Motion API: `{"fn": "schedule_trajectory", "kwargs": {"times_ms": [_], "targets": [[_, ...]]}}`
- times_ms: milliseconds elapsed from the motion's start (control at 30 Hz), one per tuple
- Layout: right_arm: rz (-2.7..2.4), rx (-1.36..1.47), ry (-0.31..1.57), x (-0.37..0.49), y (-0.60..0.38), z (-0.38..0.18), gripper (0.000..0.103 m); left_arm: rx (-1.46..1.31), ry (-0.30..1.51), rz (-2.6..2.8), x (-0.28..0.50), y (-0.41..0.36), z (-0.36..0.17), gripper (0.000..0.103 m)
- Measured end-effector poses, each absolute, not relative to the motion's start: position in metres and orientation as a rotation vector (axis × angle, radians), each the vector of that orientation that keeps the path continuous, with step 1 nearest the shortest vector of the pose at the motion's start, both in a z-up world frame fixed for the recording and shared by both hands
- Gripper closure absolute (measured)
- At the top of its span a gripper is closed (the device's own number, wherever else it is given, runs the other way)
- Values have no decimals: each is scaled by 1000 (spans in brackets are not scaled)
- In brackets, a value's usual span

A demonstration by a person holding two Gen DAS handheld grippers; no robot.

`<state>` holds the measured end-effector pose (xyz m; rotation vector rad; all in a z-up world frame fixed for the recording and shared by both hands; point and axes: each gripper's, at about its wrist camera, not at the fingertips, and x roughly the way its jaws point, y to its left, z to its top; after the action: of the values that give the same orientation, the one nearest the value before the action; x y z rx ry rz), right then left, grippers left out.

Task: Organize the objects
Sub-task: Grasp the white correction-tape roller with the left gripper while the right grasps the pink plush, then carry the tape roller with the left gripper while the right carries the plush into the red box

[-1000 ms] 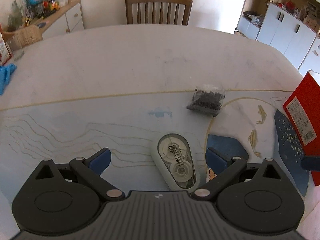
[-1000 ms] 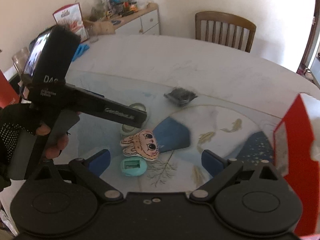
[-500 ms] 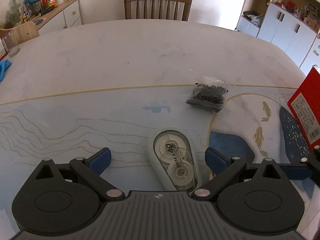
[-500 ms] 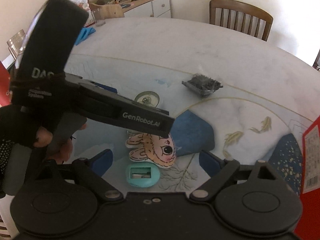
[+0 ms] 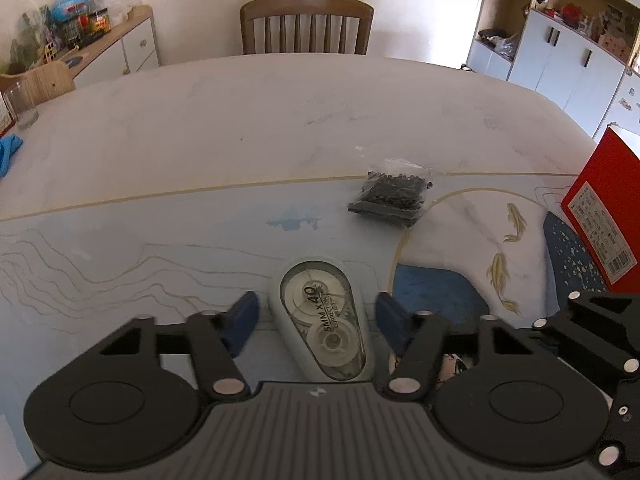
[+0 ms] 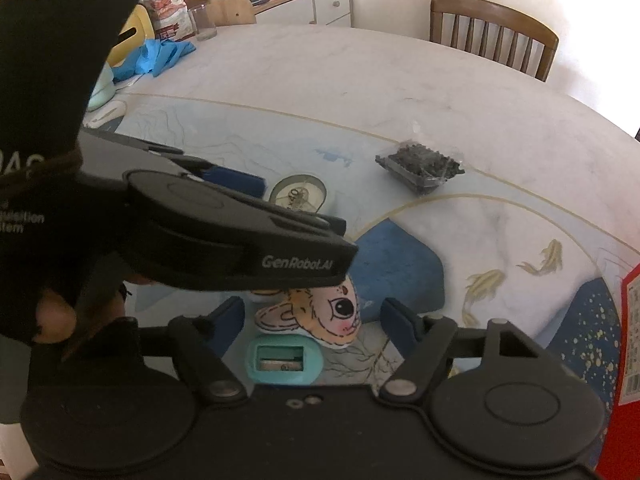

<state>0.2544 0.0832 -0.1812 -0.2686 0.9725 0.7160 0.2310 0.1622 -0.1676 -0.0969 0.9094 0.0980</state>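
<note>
"5MM X 40" and "CORRECTION TAPE" read on the clear, pale-grey correction-tape dispenser (image 5: 326,320) lying on the marble-patterned tabletop (image 5: 240,128) between the blue pads of my left tool (image 5: 316,320). Its jaws have just been closing from wide and now stand half open, a sliver of mat showing each side of the dispenser. "GenRobot.AI" is printed on that tool's black body in the right wrist view. My right tool (image 6: 312,320), also just closing, straddles a flat cartoon rabbit eraser (image 6: 320,316) with gaps either side, gripping nothing; a teal pencil sharpener (image 6: 285,364) lies just below the rabbit. A clear bag of small black pieces (image 5: 390,196) sits farther off on the blue mat painted with gold fish (image 5: 500,276), a red box (image 5: 600,216) with a barcode label at the right edge. A wooden chair (image 5: 306,24), a cluttered sideboard (image 5: 116,52) and white cupboards (image 5: 560,60) ring the room.
</note>
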Motion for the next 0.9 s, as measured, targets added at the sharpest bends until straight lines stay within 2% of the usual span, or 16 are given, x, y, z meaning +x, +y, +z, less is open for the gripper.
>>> {"fn": "schedule_trajectory", "kwargs": {"times_ms": [33,133,267,367,900], "targets": [[718,-272,971,255,84,-181,33,-96,908,97,231,162,-167,48],[724,-278,970,257,87,-182,36,-94,907,90,231,162,-167,49],[742,-276,977,260,88,-180,48,-111,912,85,230,168,-166,49],[747,-266,973,262,86,-177,51,-122,922,95,230,175,-164,49],[675,-133,907,253,35,-119,52,-109,905,136,208,193,-123,49]]}}
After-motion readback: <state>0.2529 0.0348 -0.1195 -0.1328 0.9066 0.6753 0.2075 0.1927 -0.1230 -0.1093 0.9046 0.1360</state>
